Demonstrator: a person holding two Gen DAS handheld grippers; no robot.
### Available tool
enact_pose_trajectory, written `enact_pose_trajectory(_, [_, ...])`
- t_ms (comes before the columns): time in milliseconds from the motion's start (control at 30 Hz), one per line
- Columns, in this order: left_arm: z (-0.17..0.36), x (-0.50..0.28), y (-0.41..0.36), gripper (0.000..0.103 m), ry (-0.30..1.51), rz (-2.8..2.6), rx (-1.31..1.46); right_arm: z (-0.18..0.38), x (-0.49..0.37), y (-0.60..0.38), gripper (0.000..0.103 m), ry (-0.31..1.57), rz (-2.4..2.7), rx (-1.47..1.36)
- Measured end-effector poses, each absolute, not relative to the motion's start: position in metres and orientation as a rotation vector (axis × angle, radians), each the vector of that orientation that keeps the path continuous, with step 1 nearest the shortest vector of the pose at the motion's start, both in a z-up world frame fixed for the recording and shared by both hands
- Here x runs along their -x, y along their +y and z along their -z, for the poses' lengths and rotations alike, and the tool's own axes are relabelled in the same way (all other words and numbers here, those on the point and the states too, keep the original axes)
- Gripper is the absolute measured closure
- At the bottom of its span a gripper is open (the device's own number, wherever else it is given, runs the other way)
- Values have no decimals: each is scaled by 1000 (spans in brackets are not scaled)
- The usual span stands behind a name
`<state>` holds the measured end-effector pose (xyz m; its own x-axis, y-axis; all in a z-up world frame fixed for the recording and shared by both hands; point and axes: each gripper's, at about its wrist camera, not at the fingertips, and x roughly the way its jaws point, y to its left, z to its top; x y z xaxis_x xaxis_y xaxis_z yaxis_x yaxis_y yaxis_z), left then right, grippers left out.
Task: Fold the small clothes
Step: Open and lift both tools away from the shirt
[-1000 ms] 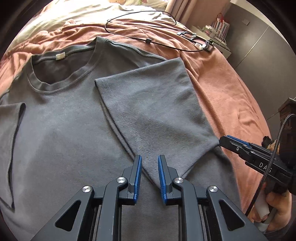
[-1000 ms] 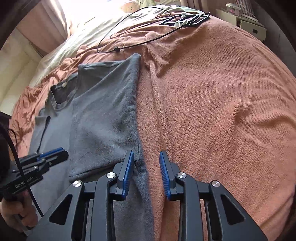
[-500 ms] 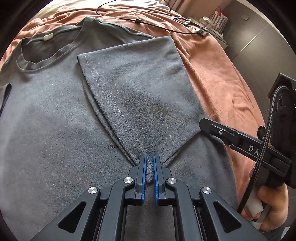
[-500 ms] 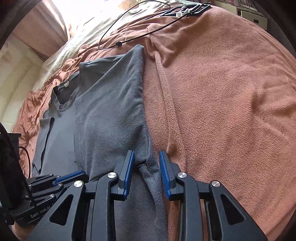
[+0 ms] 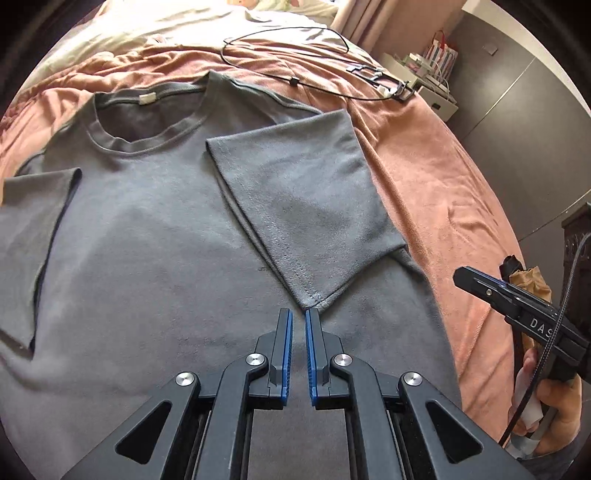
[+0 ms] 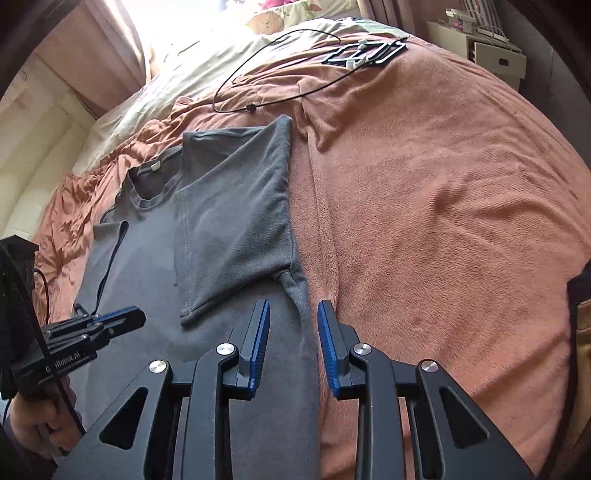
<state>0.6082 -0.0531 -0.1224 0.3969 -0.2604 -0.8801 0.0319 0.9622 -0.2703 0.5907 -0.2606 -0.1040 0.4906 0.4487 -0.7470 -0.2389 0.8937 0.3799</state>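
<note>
A grey T-shirt (image 5: 155,240) lies flat, neck away from me, on a salmon blanket (image 5: 443,177). Its right sleeve (image 5: 306,206) is folded in over the chest, and its pointed corner rests just beyond my left gripper (image 5: 298,314). That gripper hovers over the shirt with its blue pads nearly together and nothing between them. My right gripper (image 6: 291,306) hangs open above the shirt's right side edge (image 6: 299,295), which lies loose below the jaws, not pinched. Each gripper shows in the other view: the right gripper (image 5: 461,277) and the left gripper (image 6: 129,315).
A black cable (image 5: 280,72) and a black frame-like device (image 5: 384,79) lie on the blanket beyond the collar. Cream bedding (image 5: 166,22) is at the head of the bed. A white cabinet (image 5: 436,99) stands past the far right edge. A person's hand (image 5: 554,402) holds the right gripper.
The left jaws closed at the folded sleeve's corner, then the gripper drew back and up, leaving the corner lying flat. The right gripper also lifted back from the shirt's side edge, jaws unchanged.
</note>
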Motion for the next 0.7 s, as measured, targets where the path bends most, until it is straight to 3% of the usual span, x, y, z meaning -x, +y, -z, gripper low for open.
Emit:
enact_pose_trajectory(100, [99, -589, -42, 95, 1121, 166, 210, 85, -566, -264, 79, 950, -421, -203])
enact_pose_trajectory(200, [76, -570, -30, 81, 1091, 150, 228, 64, -540, -266, 79, 925, -428, -181])
enact_pose_trajectory(400, [26, -522, -11, 48, 1006, 89, 199, 19, -478, -265, 43, 854, -419, -81])
enact_pose_trajectory(467, [10, -499, -3, 31, 957, 83, 201, 5, -456, -264, 21, 824, -416, -51])
enact_pose_trajectory(533, [-3, -474, 5, 6, 901, 72, 209, -6, -433, -263, 12, 781, -383, -21])
enact_pose_trajectory(600, [-13, -451, 13, 0, 860, 67, 212, -11, -412, -262, 0, 755, -357, -12])
enact_pose_trajectory(700, [-23, -422, 27, 0, 841, 57, 221, -12, -382, -259, 0, 745, -358, -4])
